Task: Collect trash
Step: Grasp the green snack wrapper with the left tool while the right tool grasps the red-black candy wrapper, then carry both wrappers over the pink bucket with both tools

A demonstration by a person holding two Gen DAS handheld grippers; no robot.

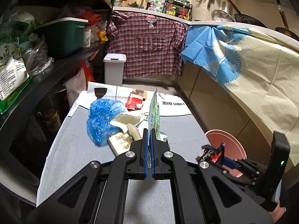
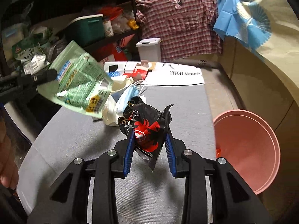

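At the bottom centre of the left wrist view, the left gripper (image 1: pixel 149 136) has its blue ribbed pads pressed together on the lower edge of a thin green printed pouch (image 1: pixel 154 112), which stands upright and edge-on above the fingertips. In the right wrist view the same green pouch (image 2: pixel 80 85) appears at centre left as a flat, glossy, crinkled packet lifted clear of the table.

At the bottom centre of the right wrist view, the right gripper (image 2: pixel 149 141) pinches a crumpled black and red wrapper (image 2: pixel 147 130); the jaws stand partly apart with the shiny foil bunched between the pads and a pointed tail hanging below. In the left view it shows small at lower right.

Both grippers hang over a grey table (image 1: pixel 74 158) with a fine woven texture. At the right edge sits a round pink plastic bin (image 2: pixel 248 149) with a smooth stepped rim.

Further up, in the middle of the left view, lies the rest of the trash: a wrinkled translucent blue plastic bag (image 1: pixel 102 119), a torn cream carton (image 1: pixel 123 138) just beside it, and beyond these a red and white flattened box (image 1: pixel 135 100). In the right view, a pale blue face mask (image 2: pixel 127 97) with white loops lies behind the wrapper, possibly touching the carton; the view is too crowded to tell.

At the far end lies a white printed sheet (image 1: pixel 172 104), and past it stands a white rectangular lidded bin (image 1: pixel 114 69) before a hanging plaid shirt (image 1: pixel 147 44).
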